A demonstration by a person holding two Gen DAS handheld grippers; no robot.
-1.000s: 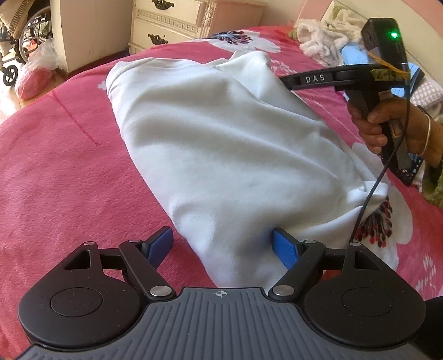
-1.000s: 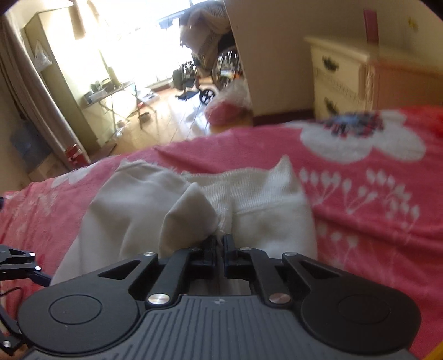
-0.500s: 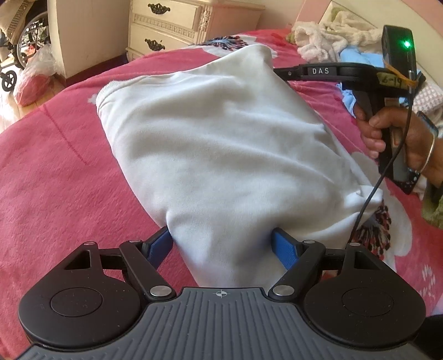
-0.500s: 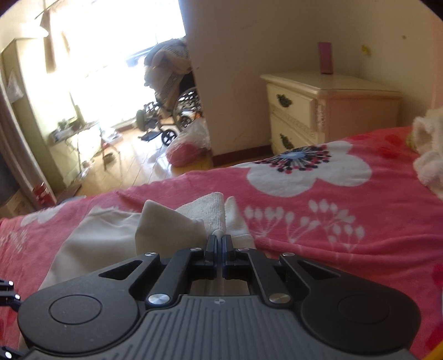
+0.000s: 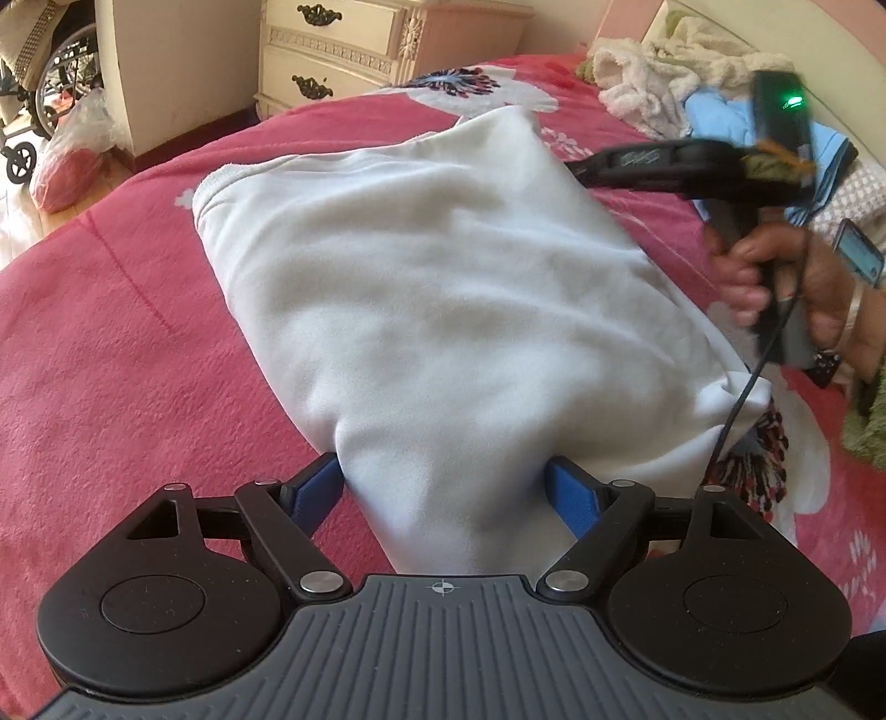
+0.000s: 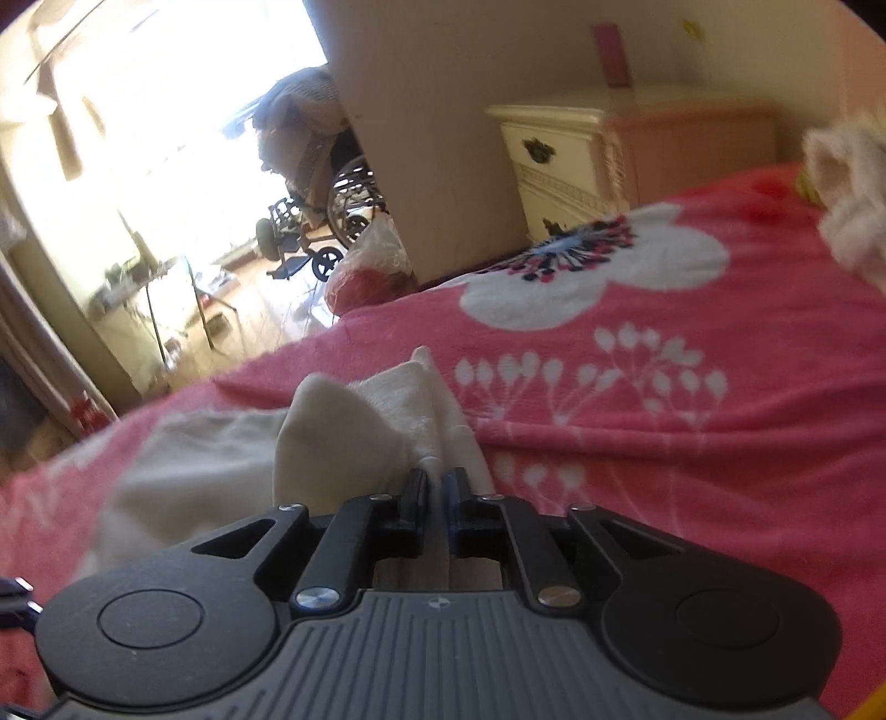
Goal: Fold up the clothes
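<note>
White cloth fills the middle of your left wrist view: the one garment of the task lies lengthwise on the pink flowered bedspread, bulging upward, its ribbed hem toward the dresser.

Your left gripper points steeply down at the near end of the garment. Its two blue pads stand wide, one on each side of a thick gather of the cloth. The fabric fills the gap between them, but whether the pads press it I cannot tell.

Your right hand wraps the pistol handle of the right gripper, which reaches in level from the right toward the garment's far corner; it is blurred in the left view. In its own view the two fingers stand close together and the jaws are opening. A thin fold of the white cloth still runs between them and rises in a peak just beyond the tips. A bangle sits on that wrist, and a black cable hangs from the handle over the cloth.

Counted: one garment in work, two grippers, one dresser with two drawers showing, one loose heap of other clothes at the head of the bed, one clear bag on the floor holding something red, one wheelchair beyond it.
</note>
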